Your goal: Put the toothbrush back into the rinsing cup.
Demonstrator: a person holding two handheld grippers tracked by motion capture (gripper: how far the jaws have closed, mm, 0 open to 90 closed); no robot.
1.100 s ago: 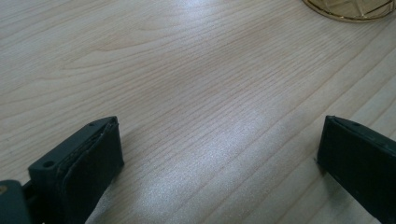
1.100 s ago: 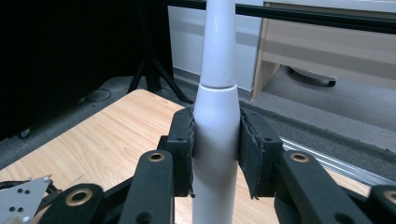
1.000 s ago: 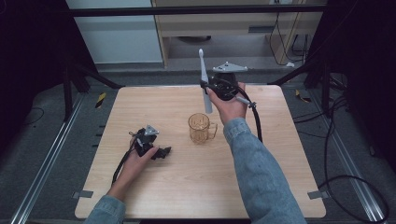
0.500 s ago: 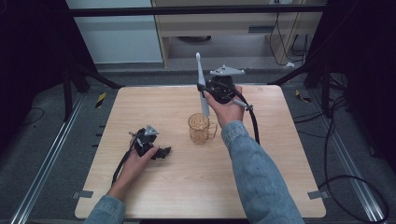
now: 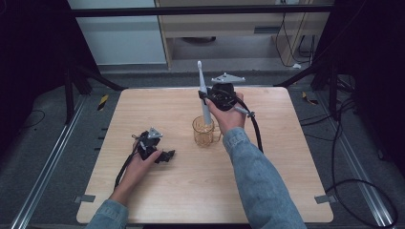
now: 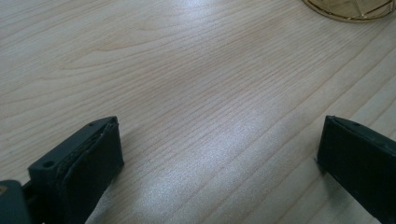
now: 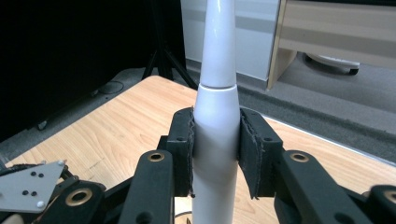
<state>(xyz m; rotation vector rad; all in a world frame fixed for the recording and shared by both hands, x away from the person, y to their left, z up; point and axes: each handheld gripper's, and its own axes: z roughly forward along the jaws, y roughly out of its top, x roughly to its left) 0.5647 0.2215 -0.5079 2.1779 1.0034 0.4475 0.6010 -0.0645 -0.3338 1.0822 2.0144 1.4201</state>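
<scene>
Left gripper (image 5: 165, 155): it lay on the table (image 5: 286, 191) at about 8 o'clock from the cup, your hand on its body; its jaws stood wide apart with nothing but bare wood between them in the left gripper view.
Cup (image 5: 204, 131): the amber, see-through handled cup stood upright near the middle of the table, well apart from the left gripper; its rim edged into the left gripper view (image 6: 355, 9) at about 1 o'clock.
Toothbrush (image 5: 203, 93): the white electric toothbrush stood nearly upright, head at 12 o'clock, its lower end inside the cup's mouth; whether it touched the bottom I could not tell.
Right gripper (image 5: 209, 97): it was clamped on the toothbrush handle (image 7: 215, 140), 1 pad (image 7: 184, 149) on each side, just below the seam where the neck began.
Step in hand: judged to be lowering the brush into the cup.
How to do it well: you needed to keep the shaft vertical and centred over the mouth, sink it slowly until the base met the bottom, then let it lean on the rim before you parted the jaws.
Risk: a light cup could tip if the handle pushed sideways on the rim; your idle left gripper was free to steady it.
</scene>
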